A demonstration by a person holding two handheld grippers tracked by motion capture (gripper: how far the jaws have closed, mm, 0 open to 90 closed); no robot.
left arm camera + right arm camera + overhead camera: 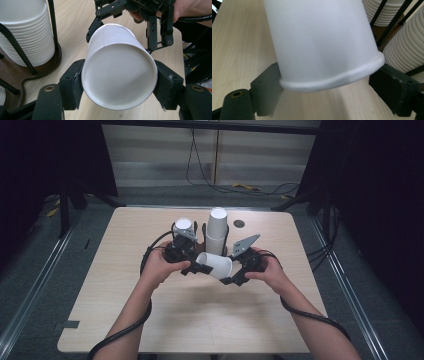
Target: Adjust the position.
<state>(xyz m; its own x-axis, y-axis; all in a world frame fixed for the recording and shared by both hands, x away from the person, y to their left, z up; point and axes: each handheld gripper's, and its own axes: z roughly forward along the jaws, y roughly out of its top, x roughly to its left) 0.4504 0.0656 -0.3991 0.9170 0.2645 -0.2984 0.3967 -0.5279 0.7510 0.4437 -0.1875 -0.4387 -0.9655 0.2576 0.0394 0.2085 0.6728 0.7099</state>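
High view showed a person's two hands meeting over the middle of a wooden table [125,310], each holding a gripper, with a single white paper cup [215,264] lying on its side between them, above the tabletop. The left gripper [196,267] was clamped on the cup's closed bottom end; in the left gripper view its two black jaws pressed against both sides of the cup [119,75], whose flat base faced the camera. The right gripper [231,276] sat at the cup's open end. In the right gripper view the rolled rim of the cup [322,50] lay between the jaws; the left jaw touched the rim, while the other seemed to stand slightly off it, so I could not tell whether that gripper was gripping.

Just behind the hands stood a black wire cup holder [204,232] carrying a tall stack of cups [217,230], with a shorter stack [183,225] to its left. A small dark disc [239,223] lay on the table to the right of the holder.
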